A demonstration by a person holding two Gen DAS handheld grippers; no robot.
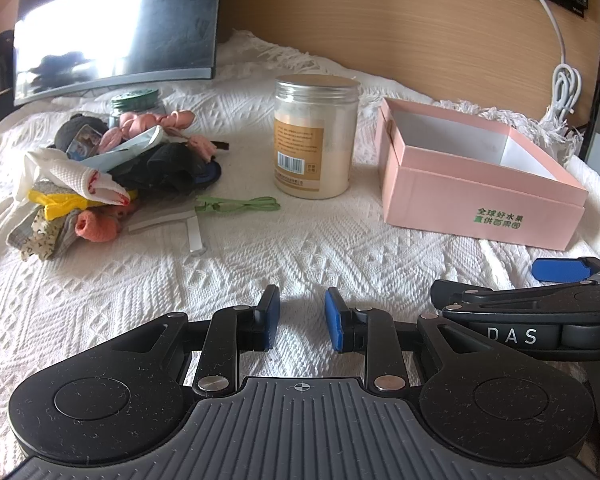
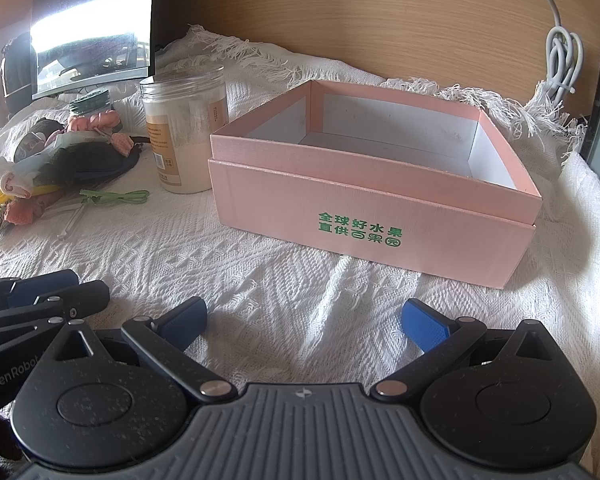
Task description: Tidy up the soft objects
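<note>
A pile of soft objects, socks, cloths and pink hair ties, lies on the white cloth at the far left; it also shows in the right wrist view. An empty pink box with green print stands at the right, and straight ahead in the right wrist view. My left gripper is partly open and empty, low over the cloth, well short of the pile. My right gripper is wide open and empty, in front of the box.
A clear jar of pale powder stands between pile and box. A green cord and a clear plastic strip lie near the pile. A green-lidded jar, a monitor and a white cable are behind.
</note>
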